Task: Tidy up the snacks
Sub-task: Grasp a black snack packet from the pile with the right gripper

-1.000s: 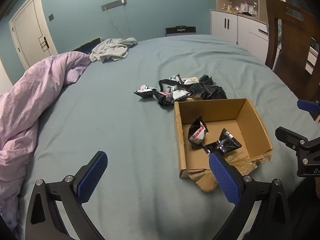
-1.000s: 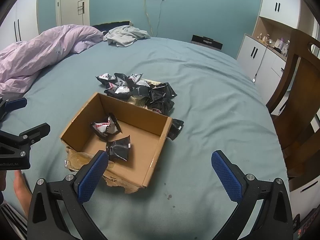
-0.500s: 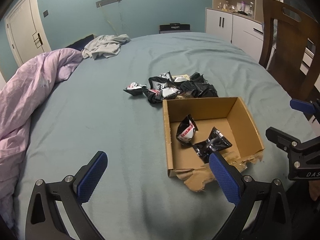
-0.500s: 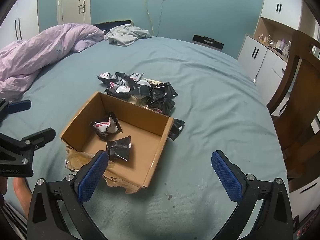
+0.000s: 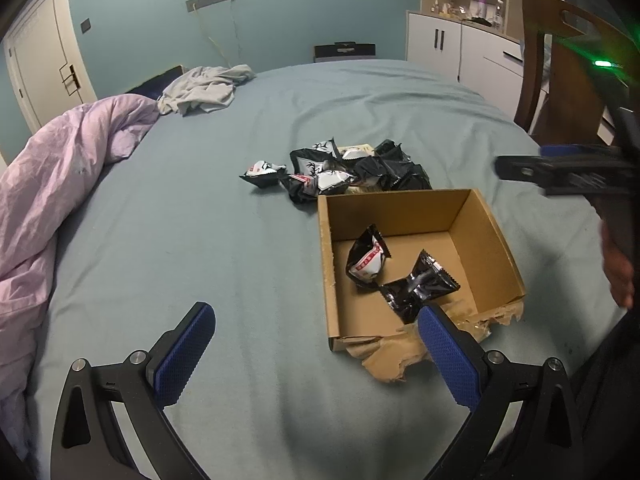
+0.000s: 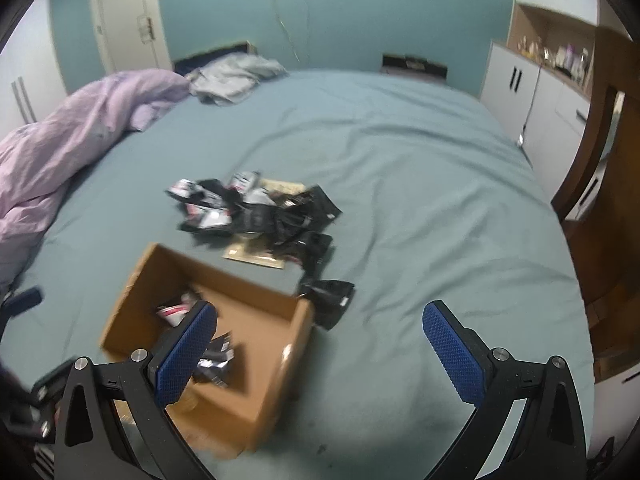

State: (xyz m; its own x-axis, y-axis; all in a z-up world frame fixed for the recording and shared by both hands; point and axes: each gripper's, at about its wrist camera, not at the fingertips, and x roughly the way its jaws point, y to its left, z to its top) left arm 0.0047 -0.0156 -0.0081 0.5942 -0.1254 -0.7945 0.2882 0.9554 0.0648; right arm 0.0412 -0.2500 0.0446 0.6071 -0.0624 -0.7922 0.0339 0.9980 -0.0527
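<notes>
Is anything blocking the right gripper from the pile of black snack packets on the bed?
Nothing visible does. The right gripper is open and empty, and only bare blue-green bedsheet lies between it and the pile of black snack packets. The brown cardboard box sits off to its left.

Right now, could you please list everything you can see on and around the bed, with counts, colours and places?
Cardboard box: one, brown, open, near edge torn, on the bed.
Snack packets in box: two, black, one with a white and red label.
Snack pile: several, black and white, count unclear, on the bed beyond the box.
Lone packet: one, black, by the box's far right corner.
Bed sheet: one, blue-grey.
Duvet: one, lilac, bunched at left.
Cloth: one, grey, crumpled, far end.
Chair: one, brown wood, right.
Cabinets: white, far right.
Left gripper: open, empty.
Right gripper: open, empty.
</notes>
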